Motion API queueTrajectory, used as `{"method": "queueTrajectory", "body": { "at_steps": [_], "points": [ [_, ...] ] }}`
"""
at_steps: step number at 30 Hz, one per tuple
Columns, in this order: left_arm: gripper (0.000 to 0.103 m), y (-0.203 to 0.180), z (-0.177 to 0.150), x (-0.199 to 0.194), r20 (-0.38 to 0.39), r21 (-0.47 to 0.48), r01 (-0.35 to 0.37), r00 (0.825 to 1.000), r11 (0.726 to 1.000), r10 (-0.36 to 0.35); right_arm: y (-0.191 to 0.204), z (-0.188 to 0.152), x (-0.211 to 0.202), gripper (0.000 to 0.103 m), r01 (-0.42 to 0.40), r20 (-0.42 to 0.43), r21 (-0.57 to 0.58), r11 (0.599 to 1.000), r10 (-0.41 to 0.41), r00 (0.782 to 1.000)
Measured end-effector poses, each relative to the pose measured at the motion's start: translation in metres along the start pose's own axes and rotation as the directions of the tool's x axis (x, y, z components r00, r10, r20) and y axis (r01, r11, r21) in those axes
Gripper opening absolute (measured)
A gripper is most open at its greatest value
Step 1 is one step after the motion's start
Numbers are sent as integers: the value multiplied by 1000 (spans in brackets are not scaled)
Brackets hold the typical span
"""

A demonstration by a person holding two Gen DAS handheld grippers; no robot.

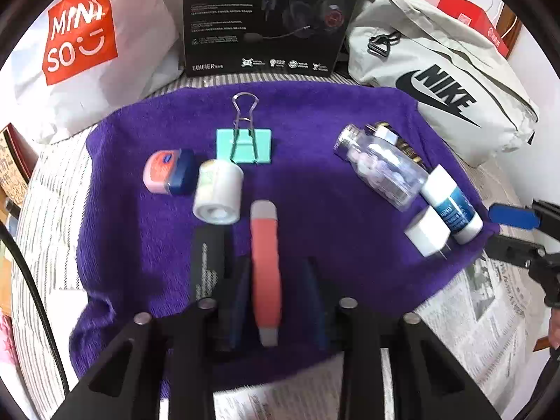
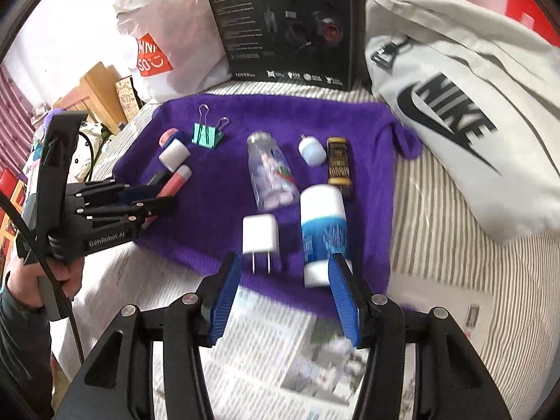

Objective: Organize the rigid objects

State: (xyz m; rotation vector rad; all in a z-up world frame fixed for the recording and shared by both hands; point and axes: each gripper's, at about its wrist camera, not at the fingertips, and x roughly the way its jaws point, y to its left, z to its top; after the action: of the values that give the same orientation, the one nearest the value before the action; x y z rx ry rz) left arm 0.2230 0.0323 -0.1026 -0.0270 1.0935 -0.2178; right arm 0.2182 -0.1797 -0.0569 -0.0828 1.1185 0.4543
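Some stuff you just can't see

Headset box [image 1: 269, 17] top is cropped; newspaper [image 2: 280, 350] print is blurry; dark tube [image 1: 206, 262] partly behind the left claw [image 1: 276, 301].

Striped bed sheet [image 2: 437, 217] across the frame, bearing a purple towel [image 2: 217, 178] at center, newspaper [image 2: 266, 343] at the bottom, a black box [image 2: 280, 24] at top center, a white bag [image 2: 472, 133] upper right.
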Motion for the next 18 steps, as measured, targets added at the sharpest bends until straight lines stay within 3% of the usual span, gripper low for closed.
{"method": "queueTrajectory", "body": {
  "at_steps": [2,12,16,18],
  "points": [
    [36,-3,-4,-3,-6,-3,0,1000,1000,0,1,-8,-7,52,-1,0,15,1000,1,1000],
    [86,-23,-33,-60,70,-31,33,997,999,-30,16,-49,-47,72,4,38,67,998,-7,999],
    [99,-36,-53,-84,81,-57,3,997,998,2,20,-63,-63,79,42,67,95,995,-48,997],
    [100,-41,-63,-95,86,-82,7,996,997,0,20,-69,-69,85,35,76,123,992,-45,996]
  ]
}}
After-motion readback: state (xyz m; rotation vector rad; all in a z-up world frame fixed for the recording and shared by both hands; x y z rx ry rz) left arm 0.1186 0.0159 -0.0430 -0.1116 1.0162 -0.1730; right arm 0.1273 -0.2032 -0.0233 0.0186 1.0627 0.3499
